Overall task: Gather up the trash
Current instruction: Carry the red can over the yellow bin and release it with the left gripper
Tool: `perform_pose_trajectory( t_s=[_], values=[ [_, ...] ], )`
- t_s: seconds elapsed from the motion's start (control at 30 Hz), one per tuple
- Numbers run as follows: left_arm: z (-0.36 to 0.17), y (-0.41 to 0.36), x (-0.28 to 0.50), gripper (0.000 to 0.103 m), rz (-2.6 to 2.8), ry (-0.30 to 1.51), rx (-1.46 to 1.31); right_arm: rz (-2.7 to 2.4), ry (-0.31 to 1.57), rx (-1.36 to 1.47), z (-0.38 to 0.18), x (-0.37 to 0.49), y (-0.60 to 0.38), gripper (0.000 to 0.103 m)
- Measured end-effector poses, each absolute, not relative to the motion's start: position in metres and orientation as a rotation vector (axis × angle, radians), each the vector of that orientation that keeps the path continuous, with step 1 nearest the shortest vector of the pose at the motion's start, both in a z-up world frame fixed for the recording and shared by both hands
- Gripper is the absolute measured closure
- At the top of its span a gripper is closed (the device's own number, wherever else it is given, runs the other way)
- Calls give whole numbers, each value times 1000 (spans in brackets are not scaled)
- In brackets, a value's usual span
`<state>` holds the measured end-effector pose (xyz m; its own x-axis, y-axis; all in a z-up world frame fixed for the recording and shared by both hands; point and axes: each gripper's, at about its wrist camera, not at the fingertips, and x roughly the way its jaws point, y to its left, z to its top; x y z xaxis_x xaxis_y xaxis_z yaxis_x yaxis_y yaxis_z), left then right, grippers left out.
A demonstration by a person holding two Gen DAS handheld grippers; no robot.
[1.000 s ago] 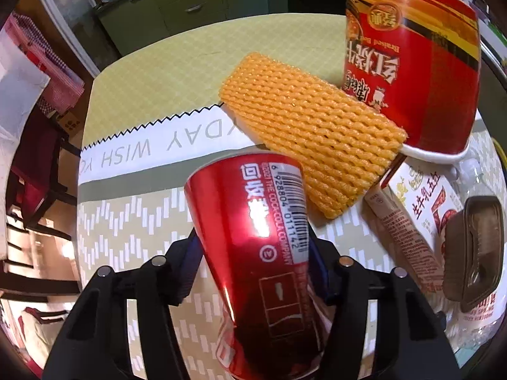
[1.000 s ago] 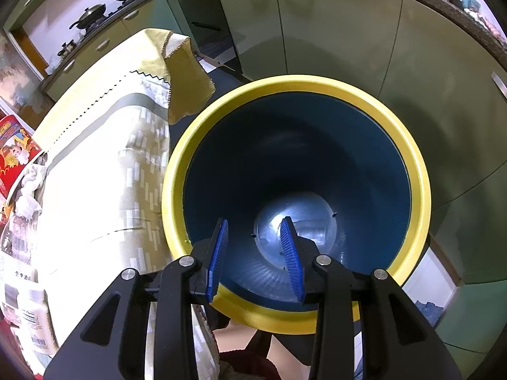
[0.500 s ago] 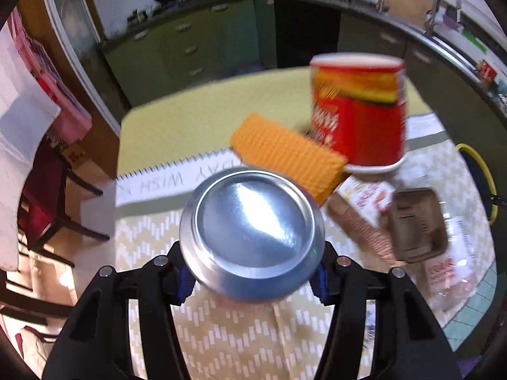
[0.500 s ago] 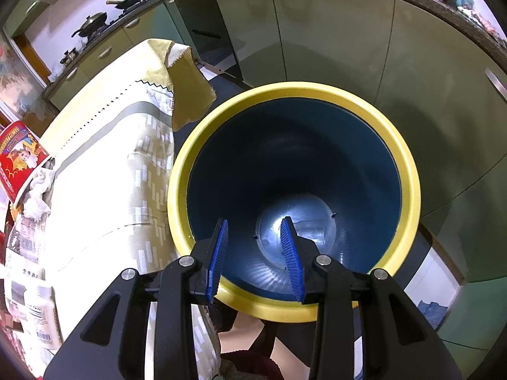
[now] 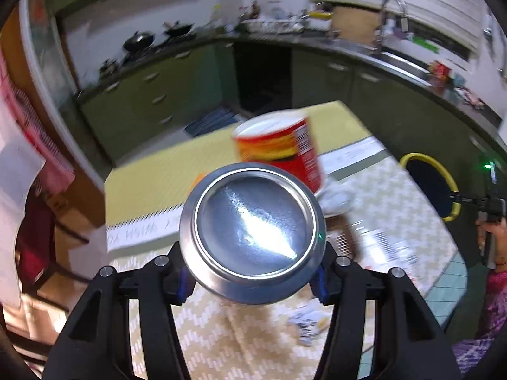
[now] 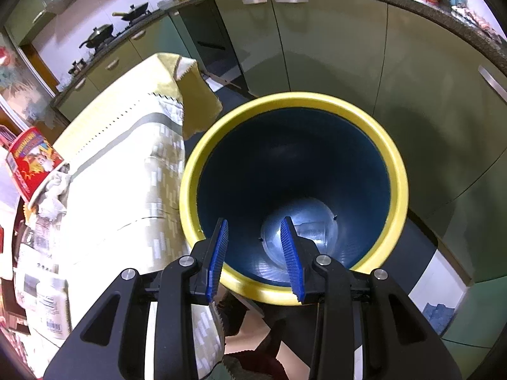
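My left gripper point(image 5: 252, 280) is shut on a red soda can point(image 5: 252, 233), held above the table with its silver bottom facing the camera. A red instant-noodle cup point(image 5: 280, 147) stands on the table behind it. My right gripper point(image 6: 255, 255) is open and empty, held over the near rim of a blue trash bin with a yellow rim point(image 6: 397, 171) that stands on the floor beside the table; the bin also shows in the left wrist view point(image 5: 450, 186). The bin looks empty inside.
The table carries a yellow patterned cloth point(image 5: 374, 196) with wrappers and crumpled paper point(image 5: 305, 323). In the right wrist view a red cup point(image 6: 31, 161), a plastic bottle point(image 6: 41, 237) and a white pill bottle point(image 6: 54, 307) stand along the table edge. Green kitchen cabinets point(image 6: 332, 47) surround the bin.
My left gripper has lifted the can off the table and tilted up, so the kitchen now fills the view. The right gripper has drawn back slightly from the bin and stays open.
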<state>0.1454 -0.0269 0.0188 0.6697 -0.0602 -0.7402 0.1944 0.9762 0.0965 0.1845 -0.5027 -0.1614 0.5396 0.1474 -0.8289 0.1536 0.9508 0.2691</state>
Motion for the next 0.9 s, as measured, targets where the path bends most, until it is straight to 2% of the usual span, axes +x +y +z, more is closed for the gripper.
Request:
perform_pose_trajectory(
  t_s=[0.2, 0.4, 0.67, 0.9],
  values=[
    [52, -99, 148, 49, -389, 776, 212, -17, 929, 350, -137, 153, -519, 68],
    [53, -204, 171, 49, -630, 776, 288, -57, 844, 378, -113, 113, -549, 68],
    [-7, -359, 216, 49, -828, 886, 359, -120, 797, 422, -105, 67, -591, 68],
    [-66, -430, 247, 49, -842, 998, 415, -141, 809, 470, -121, 54, -609, 68]
  ],
)
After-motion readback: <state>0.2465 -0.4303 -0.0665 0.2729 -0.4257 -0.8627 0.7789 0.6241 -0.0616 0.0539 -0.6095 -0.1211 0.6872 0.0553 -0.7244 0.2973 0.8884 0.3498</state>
